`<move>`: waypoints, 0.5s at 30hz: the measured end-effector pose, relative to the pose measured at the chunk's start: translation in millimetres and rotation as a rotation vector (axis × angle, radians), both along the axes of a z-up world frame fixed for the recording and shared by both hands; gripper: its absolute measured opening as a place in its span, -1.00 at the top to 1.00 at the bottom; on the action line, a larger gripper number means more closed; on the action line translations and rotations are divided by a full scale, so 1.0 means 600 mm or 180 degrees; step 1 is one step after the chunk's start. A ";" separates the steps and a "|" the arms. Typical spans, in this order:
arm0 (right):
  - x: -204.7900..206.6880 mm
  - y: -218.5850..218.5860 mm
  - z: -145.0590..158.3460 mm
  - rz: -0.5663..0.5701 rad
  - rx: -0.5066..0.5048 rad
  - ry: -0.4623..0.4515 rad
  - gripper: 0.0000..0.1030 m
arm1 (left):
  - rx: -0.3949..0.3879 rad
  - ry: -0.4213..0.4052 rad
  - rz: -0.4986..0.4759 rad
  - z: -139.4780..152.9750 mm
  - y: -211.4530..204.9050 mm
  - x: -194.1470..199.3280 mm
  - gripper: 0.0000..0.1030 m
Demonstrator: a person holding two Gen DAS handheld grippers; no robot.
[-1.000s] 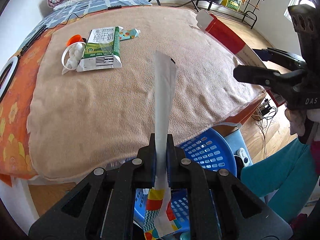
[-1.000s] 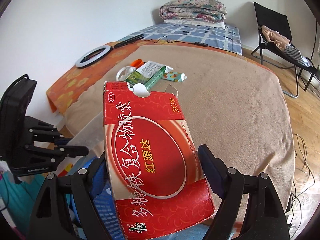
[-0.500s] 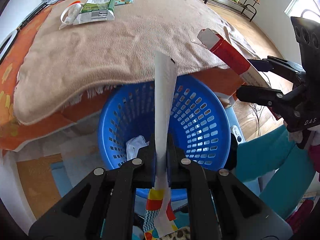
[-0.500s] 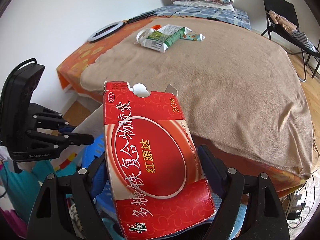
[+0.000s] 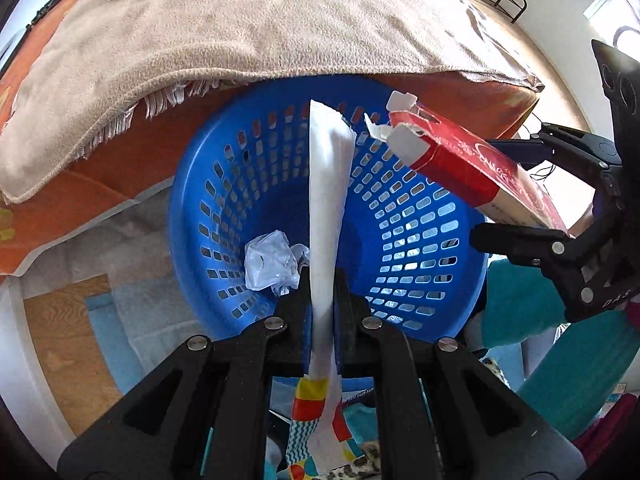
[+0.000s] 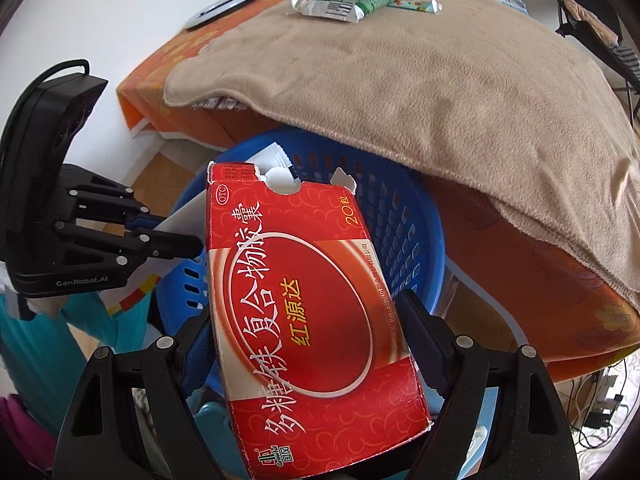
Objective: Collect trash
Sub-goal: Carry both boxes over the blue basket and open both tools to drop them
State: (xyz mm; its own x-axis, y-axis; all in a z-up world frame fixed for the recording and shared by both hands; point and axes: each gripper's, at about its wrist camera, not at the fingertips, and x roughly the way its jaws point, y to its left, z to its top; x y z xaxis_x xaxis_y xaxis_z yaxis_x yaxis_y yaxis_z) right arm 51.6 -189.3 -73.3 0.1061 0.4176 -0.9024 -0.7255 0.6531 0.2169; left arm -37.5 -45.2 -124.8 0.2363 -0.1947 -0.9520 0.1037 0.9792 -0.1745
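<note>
Fingers, left (image 5: 322, 296): clamped on a white wrapper (image 5: 329, 184), held upright over the blue basket (image 5: 424, 240).
Fingers, right (image 6: 308, 344): gripped a red box (image 6: 304, 304) above the same basket.
Bed (image 6: 400, 60): carton and tube remained.

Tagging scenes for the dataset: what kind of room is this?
Most likely a bedroom: a bed under a tan blanket over an orange sheet, and a blue laundry-style basket on the wooden floor beside it.
</note>
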 end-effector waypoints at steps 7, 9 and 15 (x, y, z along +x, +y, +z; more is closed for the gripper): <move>0.022 0.000 -0.031 -0.0122 -0.0063 0.0173 -0.61 | 0.0090 0.0112 0.0004 -0.026 -0.004 0.017 0.88; 0.027 0.000 -0.037 -0.0161 -0.0075 0.0199 -0.61 | 0.0104 0.0130 0.0013 -0.031 -0.003 0.021 0.88; 0.038 0.001 -0.044 -0.0251 -0.0111 0.0209 -0.63 | 0.0130 0.0152 0.0077 -0.037 -0.002 0.035 0.88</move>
State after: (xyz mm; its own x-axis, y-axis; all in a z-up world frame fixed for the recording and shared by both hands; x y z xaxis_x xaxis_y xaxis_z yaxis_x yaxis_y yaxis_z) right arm 74.2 -188.8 -99.5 0.0777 0.3784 -0.9224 -0.6565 0.7157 0.2383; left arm -16.7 -46.4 -146.9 0.1947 -0.1502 -0.9693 0.0724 0.9877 -0.1385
